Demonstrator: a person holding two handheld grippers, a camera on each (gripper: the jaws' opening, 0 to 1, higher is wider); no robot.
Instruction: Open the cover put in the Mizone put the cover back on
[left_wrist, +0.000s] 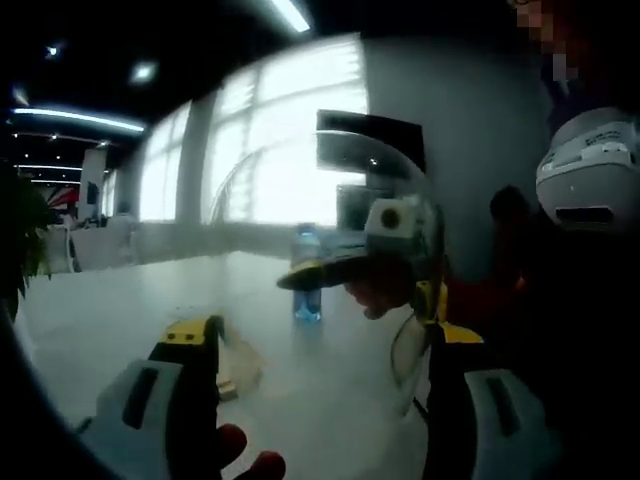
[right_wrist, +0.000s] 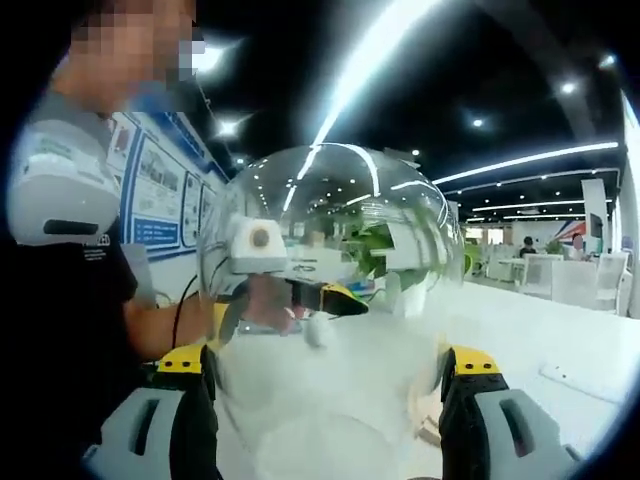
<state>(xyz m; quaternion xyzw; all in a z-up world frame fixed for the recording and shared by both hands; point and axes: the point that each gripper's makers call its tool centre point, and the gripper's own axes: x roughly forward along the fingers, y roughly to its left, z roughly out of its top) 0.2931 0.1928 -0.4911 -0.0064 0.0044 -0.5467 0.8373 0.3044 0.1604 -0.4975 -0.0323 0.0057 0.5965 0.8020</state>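
A Mizone bottle (left_wrist: 307, 276) with blue liquid stands upright on the white table (left_wrist: 130, 300), ahead of my left gripper (left_wrist: 320, 332), which is open with nothing between its jaws. A pale wooden base (left_wrist: 238, 372) lies just inside its left jaw. My right gripper (right_wrist: 328, 360) is shut on a clear dome cover (right_wrist: 330, 250), held up off the table with the jaws pressed to its sides. In the left gripper view the dome (left_wrist: 405, 300) hangs at the right, with the right gripper (left_wrist: 330, 270) behind it. Through the glass I see the left gripper (right_wrist: 330, 298). The wooden base (right_wrist: 425, 412) sits low right.
A person in dark clothes (right_wrist: 70, 300) stands close behind the grippers. Bright windows (left_wrist: 270, 150) run along the far side of the table. A green plant (left_wrist: 20, 240) is at the left edge. White chairs (right_wrist: 560, 282) and a small white item (right_wrist: 585, 382) lie farther off.
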